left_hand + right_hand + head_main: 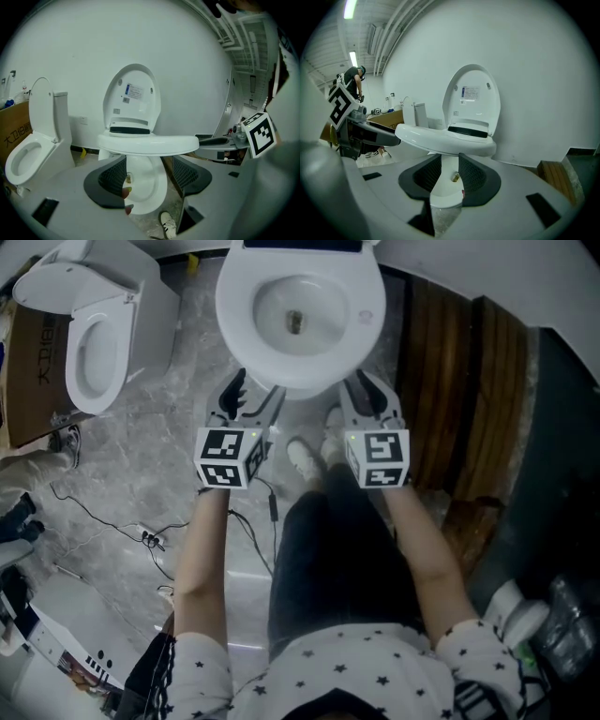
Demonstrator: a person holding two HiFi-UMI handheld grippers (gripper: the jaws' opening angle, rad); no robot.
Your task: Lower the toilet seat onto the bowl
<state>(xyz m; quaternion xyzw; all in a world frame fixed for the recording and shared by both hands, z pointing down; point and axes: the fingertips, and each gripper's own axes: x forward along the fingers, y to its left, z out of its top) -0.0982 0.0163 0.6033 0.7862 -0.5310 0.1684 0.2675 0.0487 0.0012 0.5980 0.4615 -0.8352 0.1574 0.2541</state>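
The white toilet seat (147, 143) hangs nearly level a little above the bowl (145, 185). Its lid (133, 98) stands upright against the wall behind. My left gripper (248, 399) and my right gripper (368, 395) reach under the seat's front rim (300, 381), one at each side. In the left gripper view the left gripper (147, 176) is open, with only the bowl showing in the gap. The right gripper (449, 176) is open too, and the seat (445, 140) passes just above its fingers. Whether the rim rests on the fingers I cannot tell.
A second toilet (89, 334) with its lid up stands to the left, beside a cardboard box (23, 371). Wooden slats (469, 399) lie on the right. Cables (141, 535) trail over the marble floor. The person's shoes (314, 451) stand right before the bowl.
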